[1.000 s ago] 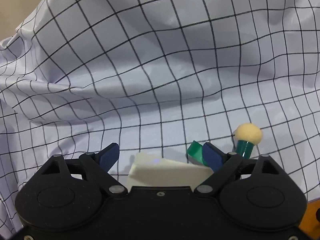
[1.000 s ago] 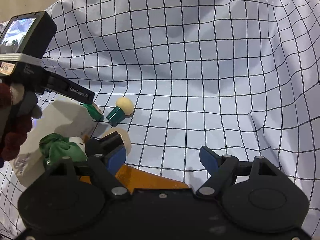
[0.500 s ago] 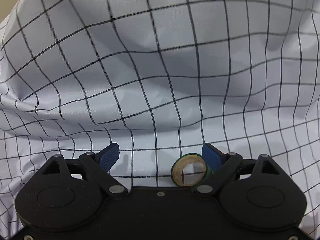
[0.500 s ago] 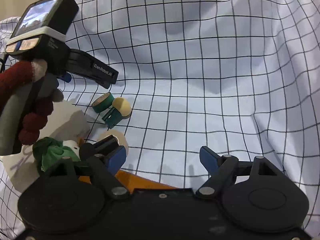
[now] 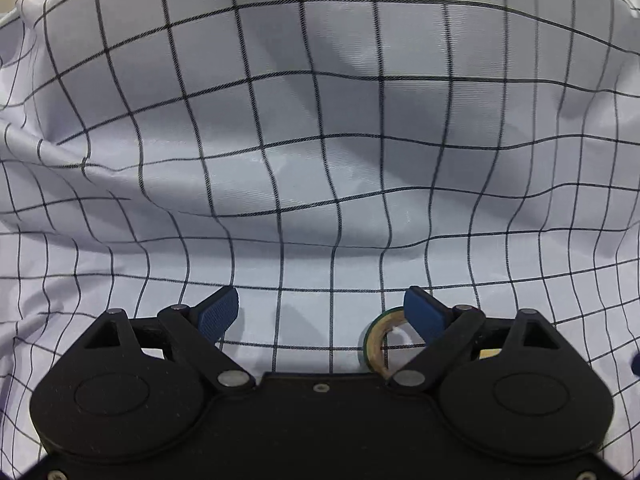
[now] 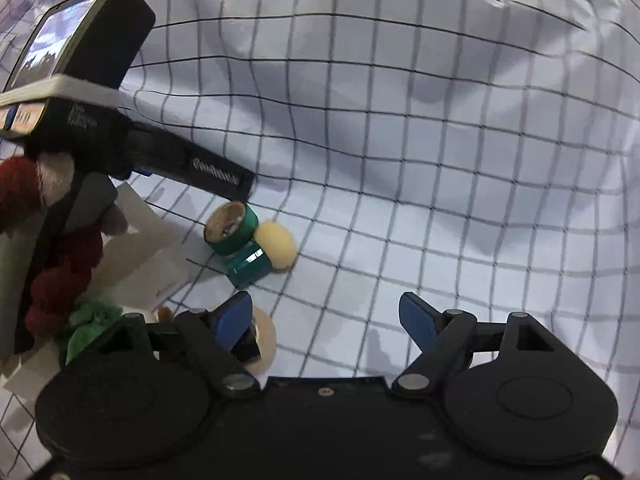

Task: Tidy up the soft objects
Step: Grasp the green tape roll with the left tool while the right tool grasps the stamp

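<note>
Two grippers hang over a checked cloth (image 5: 304, 168), both with jaws spread and nothing pinched. In the left wrist view, the left gripper (image 5: 320, 312) has bare cloth between its blue pads, and a green tape roll (image 5: 374, 340) lies flat at about four o'clock from the gap, partly hidden behind the right-hand pad; whether it touches that pad I cannot tell.

In the right wrist view, the right gripper (image 6: 326, 316) is likewise spread over bare cloth. Nearest, at eight o'clock, a round cream piece (image 6: 264, 344) sits behind its left pad, with something green and crumpled (image 6: 90, 330) further left beside white paper (image 6: 148, 252). Farther out, at eleven o'clock, the tape roll (image 6: 232, 228) touches a green-handled puff (image 6: 276, 250). Beyond, a gloved hand (image 6: 56, 264) holds the left gripper's black body.
</note>
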The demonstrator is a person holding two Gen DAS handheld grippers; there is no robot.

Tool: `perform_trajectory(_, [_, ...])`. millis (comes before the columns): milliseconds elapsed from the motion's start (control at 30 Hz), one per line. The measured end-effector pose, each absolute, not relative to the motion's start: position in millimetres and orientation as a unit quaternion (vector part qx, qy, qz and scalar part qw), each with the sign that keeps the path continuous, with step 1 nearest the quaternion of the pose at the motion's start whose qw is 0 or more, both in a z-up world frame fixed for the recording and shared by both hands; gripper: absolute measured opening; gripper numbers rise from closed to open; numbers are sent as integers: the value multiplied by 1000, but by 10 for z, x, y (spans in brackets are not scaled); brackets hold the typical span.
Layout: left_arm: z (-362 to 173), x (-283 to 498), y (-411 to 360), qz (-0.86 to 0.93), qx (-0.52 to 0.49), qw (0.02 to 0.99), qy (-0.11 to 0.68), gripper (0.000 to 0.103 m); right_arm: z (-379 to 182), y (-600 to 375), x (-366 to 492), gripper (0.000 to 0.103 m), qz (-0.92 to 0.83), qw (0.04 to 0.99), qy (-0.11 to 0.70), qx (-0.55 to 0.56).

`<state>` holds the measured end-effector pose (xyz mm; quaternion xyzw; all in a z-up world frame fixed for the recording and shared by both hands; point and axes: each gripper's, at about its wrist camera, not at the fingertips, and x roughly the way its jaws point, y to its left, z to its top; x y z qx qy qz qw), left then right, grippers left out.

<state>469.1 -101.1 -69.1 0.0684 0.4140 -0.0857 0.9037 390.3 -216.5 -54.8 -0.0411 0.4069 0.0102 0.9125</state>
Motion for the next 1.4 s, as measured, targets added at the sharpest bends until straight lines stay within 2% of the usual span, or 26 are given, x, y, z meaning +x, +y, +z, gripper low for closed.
perform_trajectory(167, [-766,4674,-987,-100,64,902,415,87,-583,-2092,4110,80,44,913,399,-72])
perform_trajectory(400, [-864,4729,-796,-116,9,890,440,86,-649,-2062,4368,80,101,902,412,-86])
perform_trajectory(1000, [-868,4731,-720,-127,-2,893,432,87,-944,-1858,4738,78,153,873,440,-145])
perform_trajectory(1167, [-817,4716,-655,-130,-7,893,432,87,-988,-1887,4739,72,162,872,439,-144])
perform_trajectory(1300, [-807,4710,-606,-131,-8,893,431,87,-1017,-1921,4719,63,174,873,435,-135])
perform_trajectory(1333, [-805,4711,-604,-131,-9,893,431,87,-1016,-1932,4709,58,177,874,434,-132])
perform_trajectory(1400, [-802,4713,-587,-131,-9,893,431,87,-1012,-1964,4694,58,182,874,434,-123])
